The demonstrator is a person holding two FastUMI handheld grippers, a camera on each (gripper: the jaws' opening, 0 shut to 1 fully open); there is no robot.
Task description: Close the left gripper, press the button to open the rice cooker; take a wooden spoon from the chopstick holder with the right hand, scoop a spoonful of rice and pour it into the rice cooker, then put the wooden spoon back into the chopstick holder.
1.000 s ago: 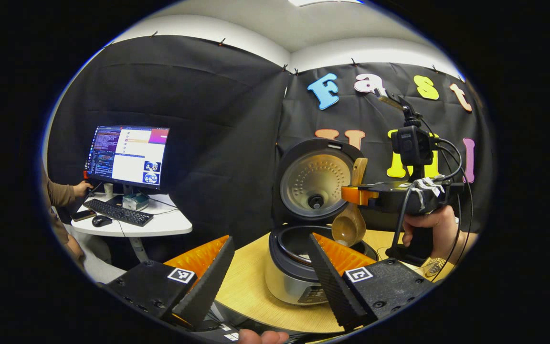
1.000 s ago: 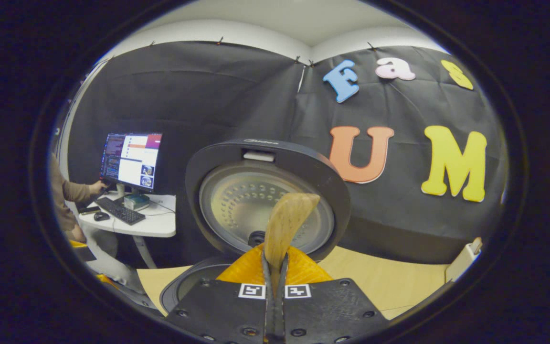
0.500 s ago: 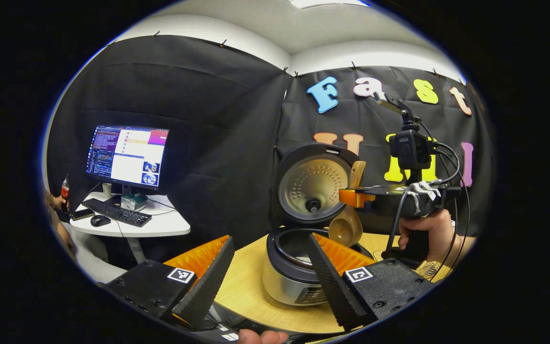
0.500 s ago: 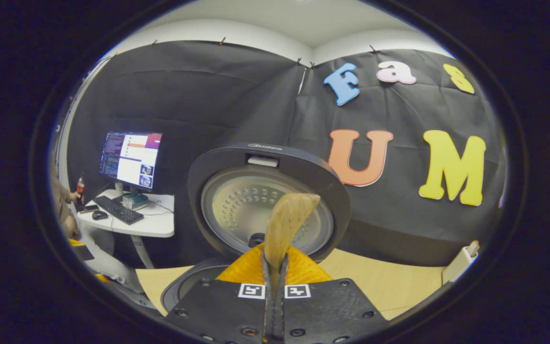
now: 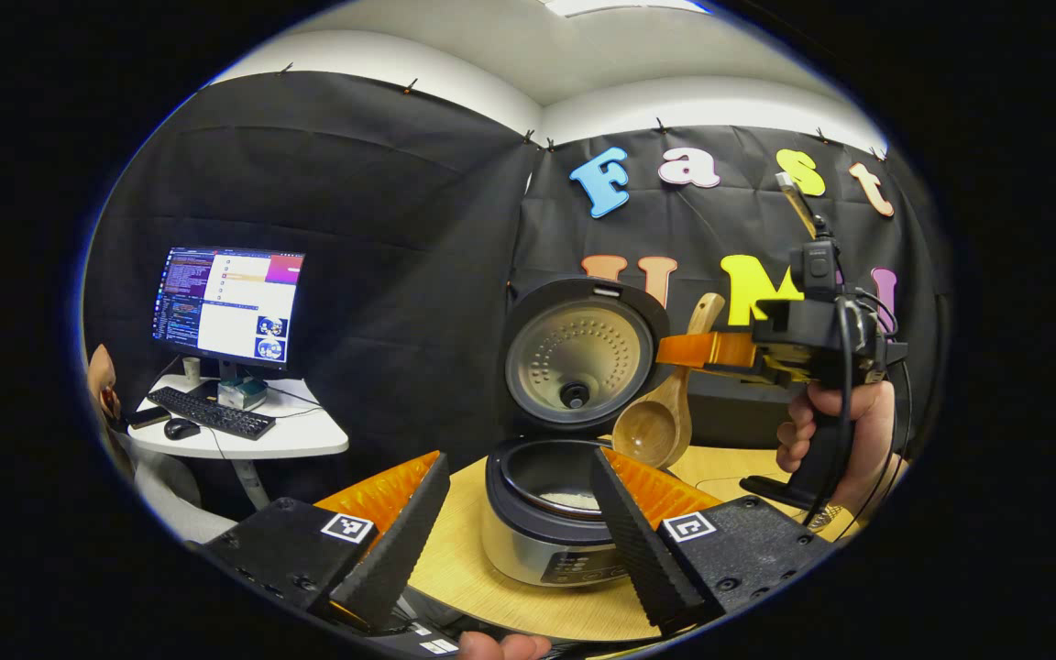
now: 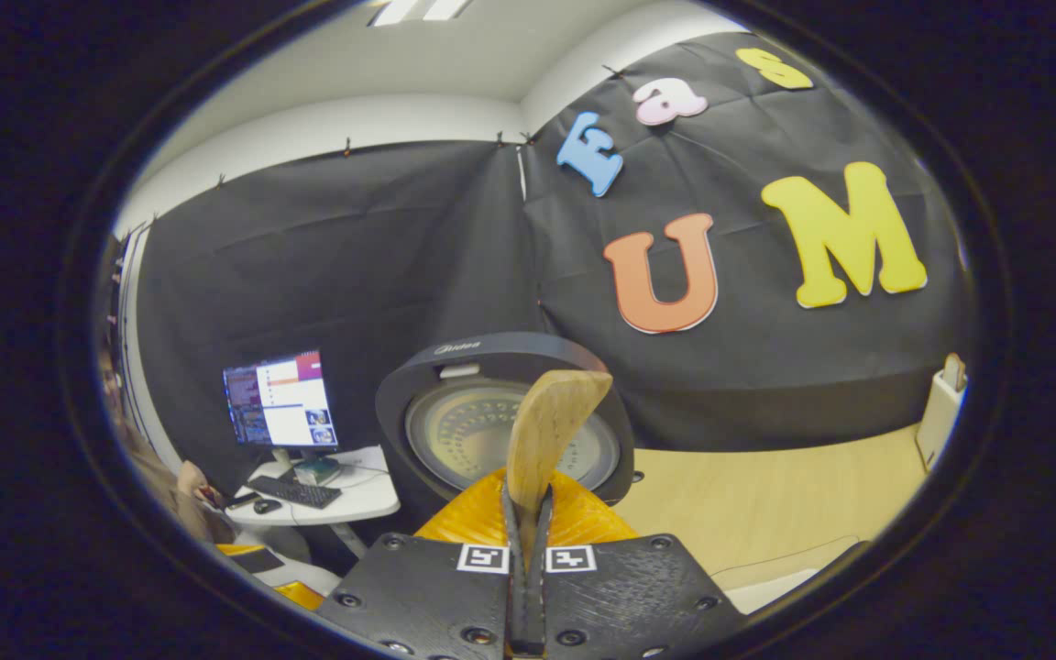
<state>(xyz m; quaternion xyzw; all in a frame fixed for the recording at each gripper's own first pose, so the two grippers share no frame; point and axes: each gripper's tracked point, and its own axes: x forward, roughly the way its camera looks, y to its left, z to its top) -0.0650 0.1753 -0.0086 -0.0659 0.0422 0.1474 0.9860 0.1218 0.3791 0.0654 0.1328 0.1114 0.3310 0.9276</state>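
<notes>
Right tongs [image 6: 528, 587] clenched on the wooden spoon [image 6: 546, 440], both fingers pressed flat against its handle, the handle end rising upright between them in the right gripper view. Seen from the left gripper view, same right tongs [image 5: 707, 350] gripped by a hand [image 5: 844, 431] and held up in the air to the right of the cooker, orange fingers pointing toward the raised lid. Spoon [image 5: 661, 412] hung tilted from them, bowl lowest, hollow side facing the camera, poised above and slightly right of the pot's rim; bowl looked bare, no grains made out in it.

Left tongs [image 5: 519, 513] released, fingers spread wide apart with nothing between them, held low in front of the cooker.

Rice cooker [image 5: 542, 541] stood open on the wooden bench [image 5: 464, 559], lid [image 5: 578, 353] swung up and back, its metal inner plate facing forward. Inside the pot [image 5: 555, 477], a pale patch of white rice [image 5: 569, 500] lay at the bottom, well below the rim. Same lid [image 6: 500, 431] also visible behind the spoon handle in the right gripper view.

Farther off at left, a white desk [image 5: 244, 435] carrying a lit monitor [image 5: 227, 302], a keyboard [image 5: 210, 414] and a mouse, with a person partly seen at its edge.
</notes>
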